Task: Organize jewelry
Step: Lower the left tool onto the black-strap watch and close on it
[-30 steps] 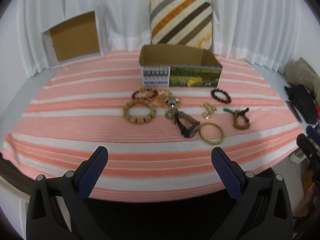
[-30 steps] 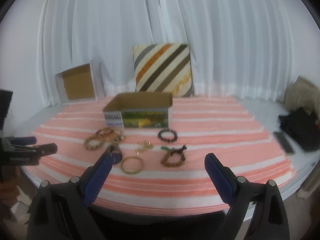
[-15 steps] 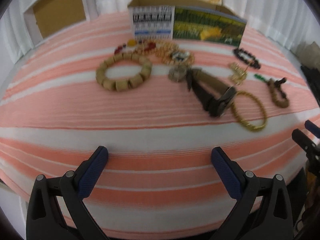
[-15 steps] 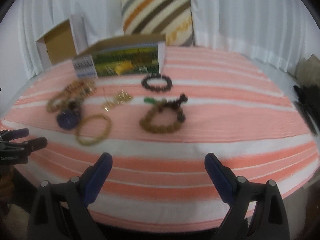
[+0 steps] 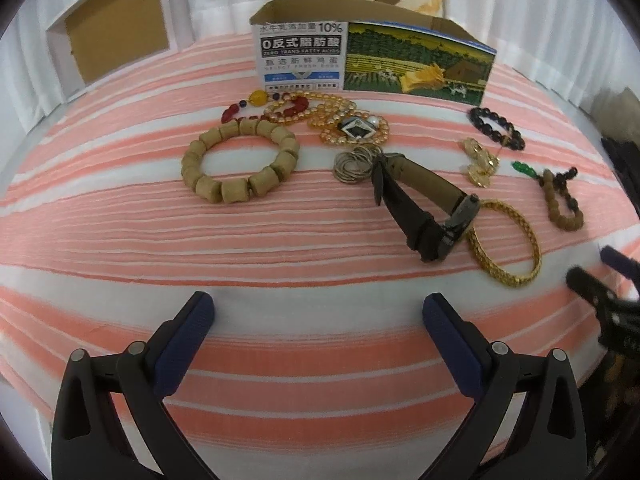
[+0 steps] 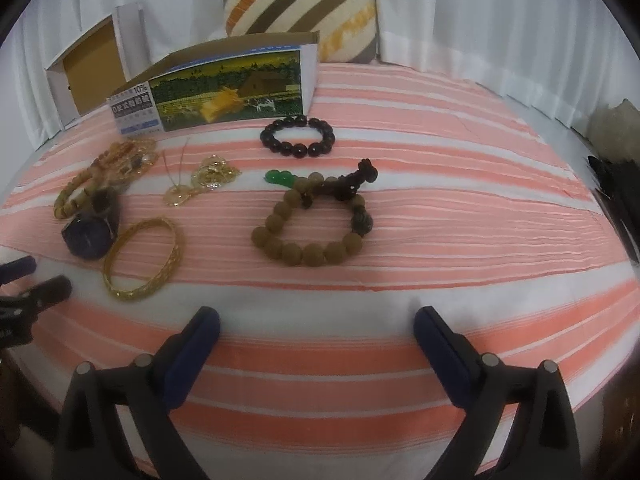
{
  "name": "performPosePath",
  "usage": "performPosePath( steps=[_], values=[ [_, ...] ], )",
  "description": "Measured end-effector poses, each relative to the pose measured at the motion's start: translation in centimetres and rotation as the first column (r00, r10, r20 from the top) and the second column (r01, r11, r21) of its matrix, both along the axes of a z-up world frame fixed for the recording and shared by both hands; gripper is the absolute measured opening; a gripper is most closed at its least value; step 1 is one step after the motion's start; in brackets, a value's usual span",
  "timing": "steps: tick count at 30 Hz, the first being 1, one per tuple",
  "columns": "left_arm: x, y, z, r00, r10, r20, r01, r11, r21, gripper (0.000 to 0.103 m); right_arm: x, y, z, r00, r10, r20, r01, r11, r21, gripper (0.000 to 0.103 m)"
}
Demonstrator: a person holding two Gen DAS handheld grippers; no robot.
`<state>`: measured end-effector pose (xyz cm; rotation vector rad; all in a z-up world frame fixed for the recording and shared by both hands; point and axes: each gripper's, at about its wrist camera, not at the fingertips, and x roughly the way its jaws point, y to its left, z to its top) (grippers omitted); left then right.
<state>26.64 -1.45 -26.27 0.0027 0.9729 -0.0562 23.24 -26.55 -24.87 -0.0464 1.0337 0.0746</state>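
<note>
Jewelry lies on a pink striped cloth in front of an open printed cardboard box [image 5: 372,60], also in the right wrist view [image 6: 224,80]. A chunky wooden bead bracelet [image 5: 240,160], amber bead strands [image 5: 332,120], a dark watch [image 5: 432,208] and a gold bangle [image 5: 506,244] lie ahead of my left gripper [image 5: 318,316], which is open and empty. My right gripper [image 6: 316,328] is open and empty, just short of a brown bead bracelet with a green stone [image 6: 312,220]. A black bead bracelet [image 6: 298,136] and the gold bangle [image 6: 144,258] lie beyond.
A striped cushion [image 6: 300,0] leans on white curtains behind the box. A second open cardboard box [image 5: 116,36] stands at the back left. Dark clothing [image 6: 616,184] lies at the right edge. A gold pendant chain [image 6: 200,180] lies mid-cloth.
Both grippers have moved forward and down over the cloth toward the jewelry. Both stayed open. Nothing on the cloth has moved.
</note>
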Motion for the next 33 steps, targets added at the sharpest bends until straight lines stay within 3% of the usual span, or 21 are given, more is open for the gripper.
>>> performPosePath(
  steps=[7,14,20,23,27,31,33],
  values=[
    [1.7,-1.1,0.1,0.998,-0.019,-0.067,0.02,1.0,0.012,0.103,1.8,0.4,-0.2,0.997,0.041,-0.072,-0.042,0.999,-0.014,0.103],
    [2.3,-2.9,0.0,0.996,-0.073,-0.043,0.074,0.997,0.008,0.103,3.0,0.1,-0.6,0.997,0.062,-0.044,-0.063,0.998,-0.004,0.103],
    [3.4,-4.7,-0.1,0.993,-0.117,-0.013,0.117,0.993,0.013,0.102,5.0,0.5,-0.7,0.996,0.055,-0.069,-0.056,0.998,-0.01,0.102],
    [3.6,-5.2,0.0,0.992,-0.13,0.005,0.13,0.991,0.014,0.097,5.5,1.1,-0.6,0.996,0.08,-0.045,-0.081,0.997,-0.013,0.088],
    [3.5,-5.6,0.3,0.987,-0.153,0.04,0.153,0.988,0.011,0.073,6.1,0.7,-0.2,0.996,0.081,-0.03,-0.08,0.997,0.017,0.036],
    [3.2,-5.4,0.4,0.984,-0.163,0.071,0.164,0.986,-0.008,0.061,6.0,0.0,0.0,0.995,0.089,-0.033,-0.087,0.995,0.057,0.036],
    [3.0,-5.2,0.4,0.983,-0.161,0.084,0.163,0.986,-0.017,0.059,5.5,0.0,0.3,0.996,0.081,-0.028,-0.079,0.995,0.061,0.046]
  ],
)
